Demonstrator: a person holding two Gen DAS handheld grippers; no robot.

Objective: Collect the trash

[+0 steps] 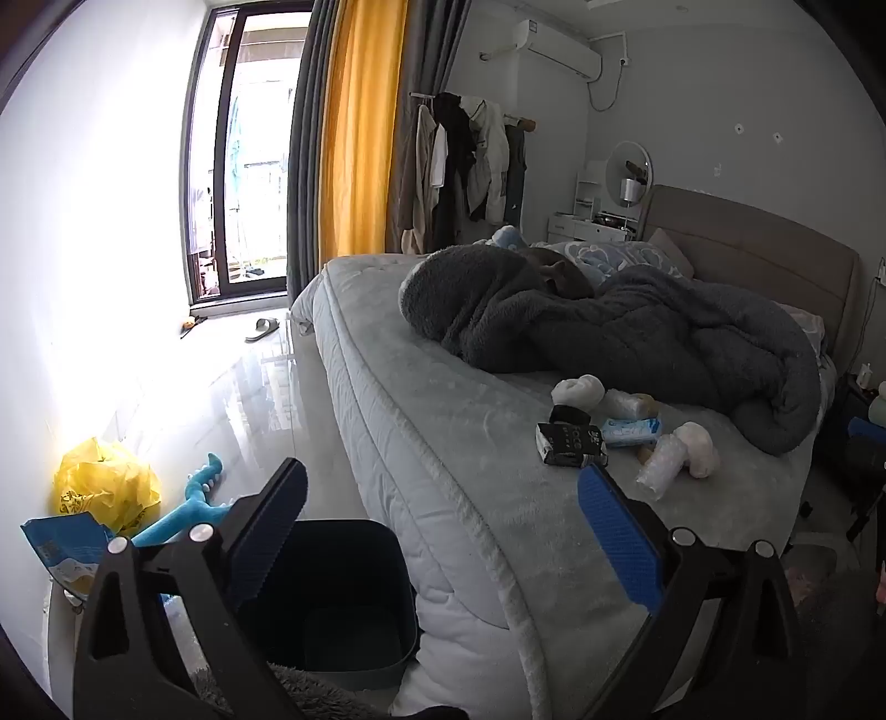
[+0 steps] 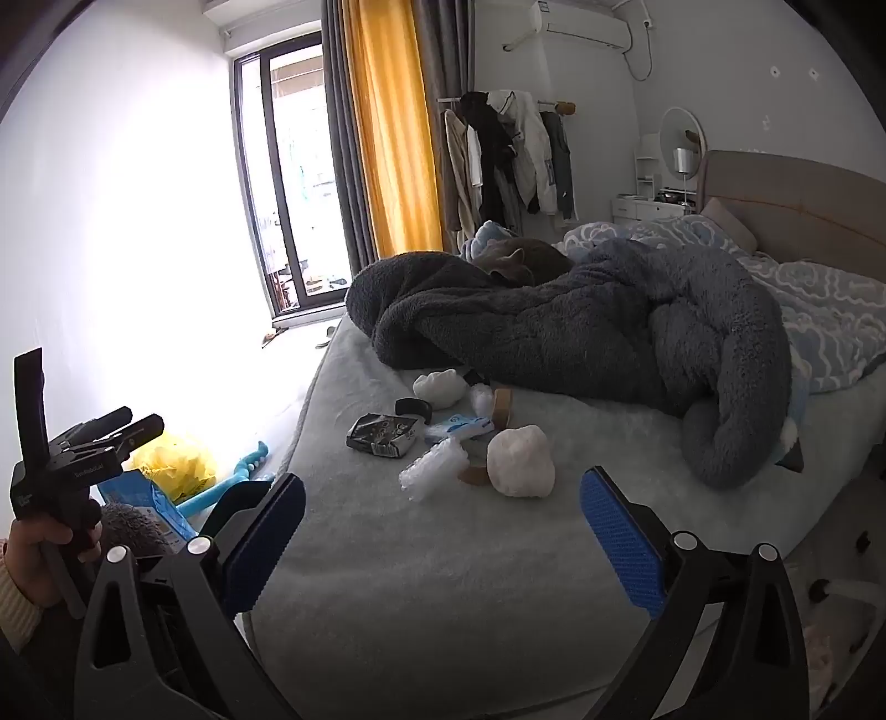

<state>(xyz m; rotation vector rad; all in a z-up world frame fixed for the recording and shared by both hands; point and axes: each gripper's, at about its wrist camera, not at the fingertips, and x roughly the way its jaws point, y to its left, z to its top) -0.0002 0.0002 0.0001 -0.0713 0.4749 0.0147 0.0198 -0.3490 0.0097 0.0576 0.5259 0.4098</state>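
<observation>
Left wrist view is showing the left gripper (image 1: 443,531) spread wide and gripping nothing, hanging over the dark bin (image 1: 332,598) beside the bed (image 1: 443,454); the right gripper (image 2: 443,540) is likewise gaping and unladen above the mattress; the trash pile (image 2: 454,437) is lying on the bed near the grey blanket (image 2: 581,327).

A bed (image 2: 421,581) with a pale grey cover fills the room's right side, a padded headboard (image 2: 803,194) at its far end. A dark fleecy blanket (image 2: 581,327) lies heaped across it, and a grey cat (image 2: 526,257) is curled on top, beside a blue patterned duvet (image 2: 819,299). Behind, a yellow curtain (image 1: 360,127) hangs next to a glass door (image 1: 243,166), with a clothes rack (image 1: 470,166) and an air conditioner (image 1: 559,50) on the wall. A slipper (image 1: 263,329) lies on the shiny floor (image 1: 232,410).
</observation>
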